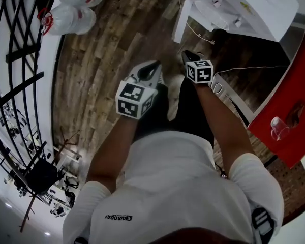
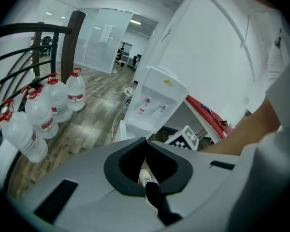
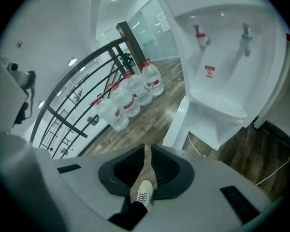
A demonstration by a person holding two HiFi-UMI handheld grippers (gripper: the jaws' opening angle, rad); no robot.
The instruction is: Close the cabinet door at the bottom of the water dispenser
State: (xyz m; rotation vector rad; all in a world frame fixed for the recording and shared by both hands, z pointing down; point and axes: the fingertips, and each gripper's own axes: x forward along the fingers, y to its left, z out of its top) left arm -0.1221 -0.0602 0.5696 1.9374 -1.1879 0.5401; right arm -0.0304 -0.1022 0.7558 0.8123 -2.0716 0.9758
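Note:
The white water dispenser (image 1: 246, 6) stands on the wooden floor at the top right of the head view. Its bottom cabinet door (image 1: 180, 19) is swung open towards the left, edge-on to me. My left gripper (image 1: 153, 67) and right gripper (image 1: 188, 55) are both held low in front of me, short of the door and touching nothing. In the left gripper view the jaws (image 2: 145, 143) are shut and empty, with the dispenser (image 2: 157, 100) ahead. In the right gripper view the jaws (image 3: 146, 148) are shut and empty, close to the open door (image 3: 176, 124) under the taps (image 3: 222, 37).
Several large water bottles (image 1: 71, 9) stand by a black railing (image 1: 15, 60) on the left. A red table (image 1: 290, 105) with a clear cup (image 1: 278, 128) is at the right. A white cable (image 1: 198, 32) lies on the floor by the dispenser.

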